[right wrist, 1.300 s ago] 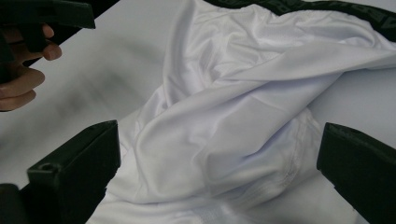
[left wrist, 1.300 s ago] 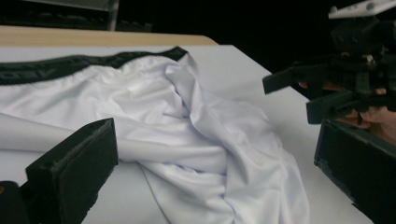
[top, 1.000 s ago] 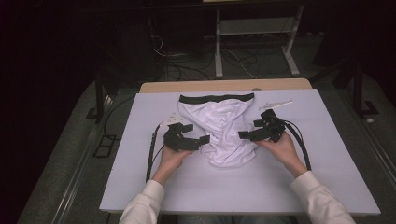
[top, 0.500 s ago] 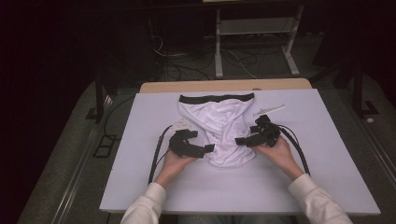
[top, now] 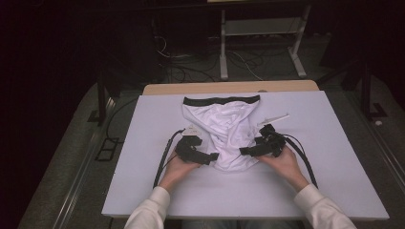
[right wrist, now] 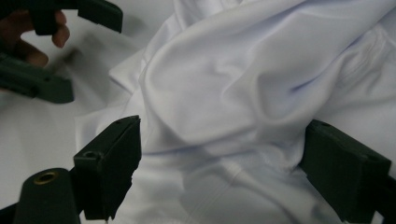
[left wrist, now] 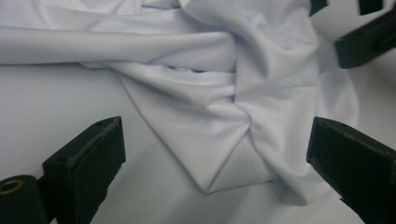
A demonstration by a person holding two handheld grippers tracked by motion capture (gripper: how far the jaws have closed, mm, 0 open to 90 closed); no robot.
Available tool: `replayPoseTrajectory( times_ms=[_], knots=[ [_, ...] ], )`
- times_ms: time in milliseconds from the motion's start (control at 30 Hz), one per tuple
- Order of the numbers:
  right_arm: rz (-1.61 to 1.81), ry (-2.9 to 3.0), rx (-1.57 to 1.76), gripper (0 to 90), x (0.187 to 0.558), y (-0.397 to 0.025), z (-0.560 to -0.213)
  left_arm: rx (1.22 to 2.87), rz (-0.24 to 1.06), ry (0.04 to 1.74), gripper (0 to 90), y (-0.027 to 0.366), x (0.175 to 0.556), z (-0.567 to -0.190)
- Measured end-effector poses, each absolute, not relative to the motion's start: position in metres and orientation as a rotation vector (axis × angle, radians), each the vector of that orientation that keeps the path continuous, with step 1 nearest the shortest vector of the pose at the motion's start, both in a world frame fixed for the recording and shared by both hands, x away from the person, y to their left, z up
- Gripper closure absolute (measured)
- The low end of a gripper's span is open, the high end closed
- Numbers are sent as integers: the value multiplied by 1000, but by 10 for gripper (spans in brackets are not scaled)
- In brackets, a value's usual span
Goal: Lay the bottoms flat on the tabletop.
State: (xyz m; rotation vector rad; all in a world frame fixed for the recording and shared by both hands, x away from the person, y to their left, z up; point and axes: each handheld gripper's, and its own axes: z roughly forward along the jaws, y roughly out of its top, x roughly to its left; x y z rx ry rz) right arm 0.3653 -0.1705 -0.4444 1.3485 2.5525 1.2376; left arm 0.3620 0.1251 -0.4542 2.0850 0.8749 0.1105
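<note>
The white briefs (top: 228, 131) lie mid-table (top: 334, 143), black waistband (top: 222, 100) far from me. My left gripper (top: 213, 157) and right gripper (top: 244, 151) gape wide beside the bunched near end, holding nothing; closing here risks pinching several layers.

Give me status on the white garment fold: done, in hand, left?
Done: the white garment lies waistband-far, its near part bunched into folds. In hand: left gripper and right gripper, both open, flank the near end, gripping nothing. Left: probably grasping and folding it; no neat fold yet.
</note>
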Motion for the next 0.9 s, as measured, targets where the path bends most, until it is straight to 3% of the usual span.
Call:
replayPoseTrajectory(
  times_ms=[300, 400, 467, 567, 767, 900],
  knots=[
    [1135, 2539, 1304, 176, 363, -156, -456, 2138, 97, 837, 164, 113, 363, -461],
    [1156, 2501, 1273, 385, 362, -154, -455, 2161, 129, 793, 257, 106, 361, -462],
    [1174, 2490, 1291, 587, 363, -155, -455, 2172, 155, 775, 351, 102, 360, -462],
    [1246, 2486, 1322, 748, 366, -159, -453, 2180, 185, 782, 527, 99, 361, -461],
    [1314, 2459, 1352, 791, 369, -174, -439, 2160, 179, 829, 830, 101, 367, -461],
    [1385, 2408, 1417, 792, 373, -195, -429, 2184, 190, 829, 851, 103, 369, -455]
  ],
)
